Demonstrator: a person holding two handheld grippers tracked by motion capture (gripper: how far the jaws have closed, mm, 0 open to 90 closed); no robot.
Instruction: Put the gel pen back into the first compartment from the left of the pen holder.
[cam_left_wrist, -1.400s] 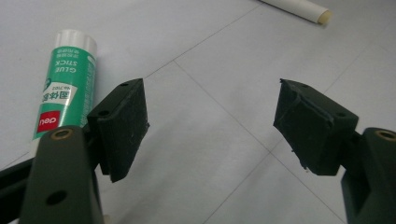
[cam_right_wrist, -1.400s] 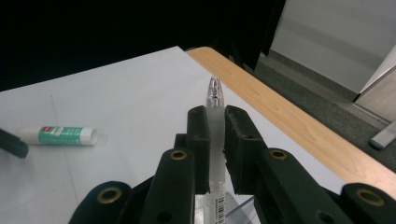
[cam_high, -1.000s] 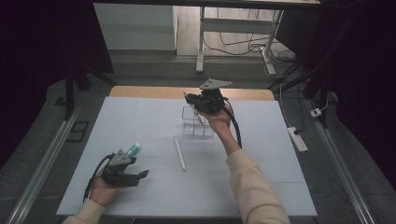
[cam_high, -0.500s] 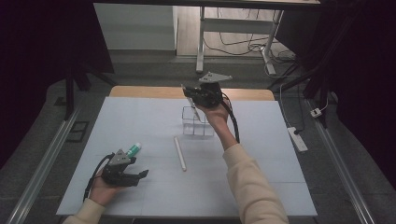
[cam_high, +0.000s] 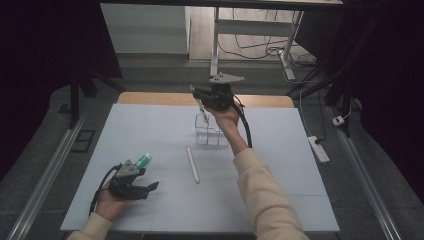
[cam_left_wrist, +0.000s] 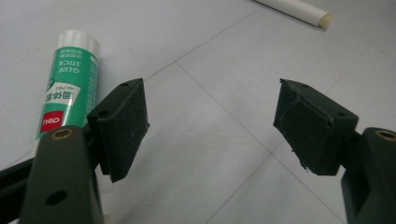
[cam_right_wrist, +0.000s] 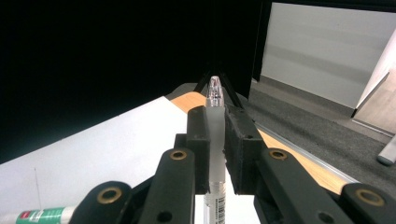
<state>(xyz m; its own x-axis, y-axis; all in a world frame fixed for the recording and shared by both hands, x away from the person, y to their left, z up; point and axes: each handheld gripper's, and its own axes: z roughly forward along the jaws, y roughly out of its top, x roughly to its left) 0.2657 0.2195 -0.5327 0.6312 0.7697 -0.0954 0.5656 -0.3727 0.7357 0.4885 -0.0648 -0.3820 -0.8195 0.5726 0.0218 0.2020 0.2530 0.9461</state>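
- Pen (cam_right_wrist: 215, 140), a clear-barrelled one with a printed label near its lower end, stands clamped between the two black jaws of the right gripper (cam_right_wrist: 215, 149); its capped tip pokes out beyond the pads, and its lower part runs down between the gripper's arms.
- From the high view, the right gripper (cam_high: 200, 96) is held up above the far part of the table (cam_high: 300, 165), with the pen (cam_high: 198, 106) hanging slanted from its jaws, lower end pointing down toward the clear plastic organiser (cam_high: 211, 131).
- That organiser is a small see-through box with compartments; the pen's lower end is just above or at its far-left corner, and I cannot tell whether it touches the rim.
- The left gripper (cam_high: 150, 186) rests low near the table's front-left, its jaws standing wide apart with bare tabletop between them (cam_left_wrist: 210, 121).
- A green-and-white glue stick (cam_left_wrist: 67, 86) lies flat on the table just beside the left gripper's left pad, outside the gap; the high view shows it (cam_high: 142, 160) just beyond the gripper.
- A white tube (cam_high: 192, 164) lies on the table between the two grippers, well apart from the pen, its end showing at the top of the left gripper view (cam_left_wrist: 299, 8).
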